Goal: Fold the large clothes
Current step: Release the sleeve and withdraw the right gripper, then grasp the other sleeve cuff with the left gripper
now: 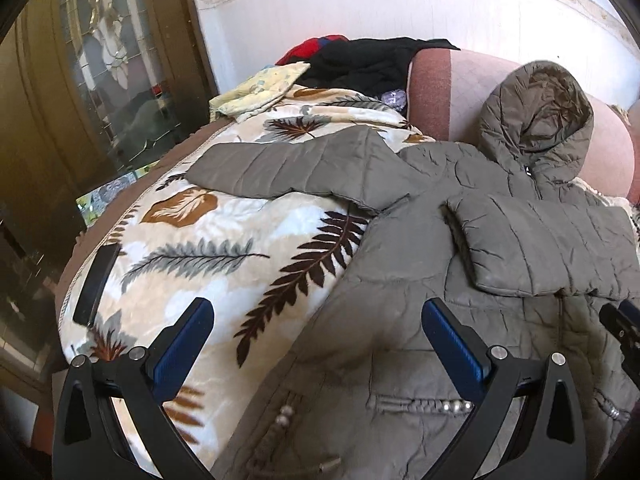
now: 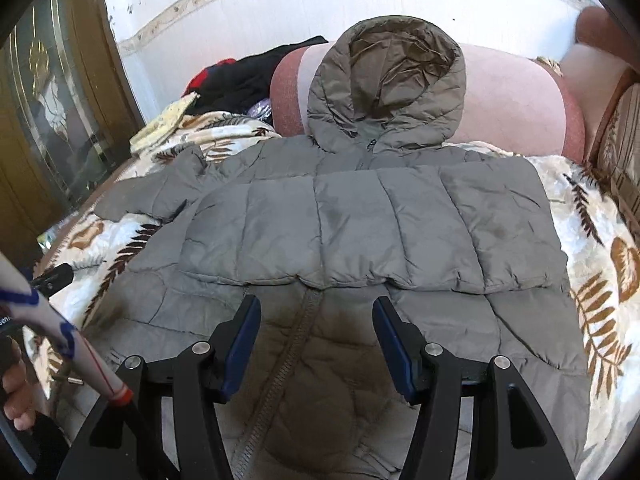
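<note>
Grey-green puffer jacket (image 2: 360, 220) lies front-up on the leaf-print blanket (image 1: 224, 248), hood (image 2: 388, 80) against the pink cushion (image 2: 512, 100) | one sleeve (image 2: 380, 224) folded across its chest | my left gripper (image 1: 318, 320) gapes wide, empty | my right gripper (image 2: 316, 320) half-spread, holding nothing

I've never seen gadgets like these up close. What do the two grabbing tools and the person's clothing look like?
Both tools look alike. The left gripper and right gripper each have two matte black angular arms with silver round rivets, ending in jaws lined with ribbed blue pads. In the right wrist view, a white sleeve with blue markings and a red-striped cuff shows at the left edge. No cables are visible.
</note>
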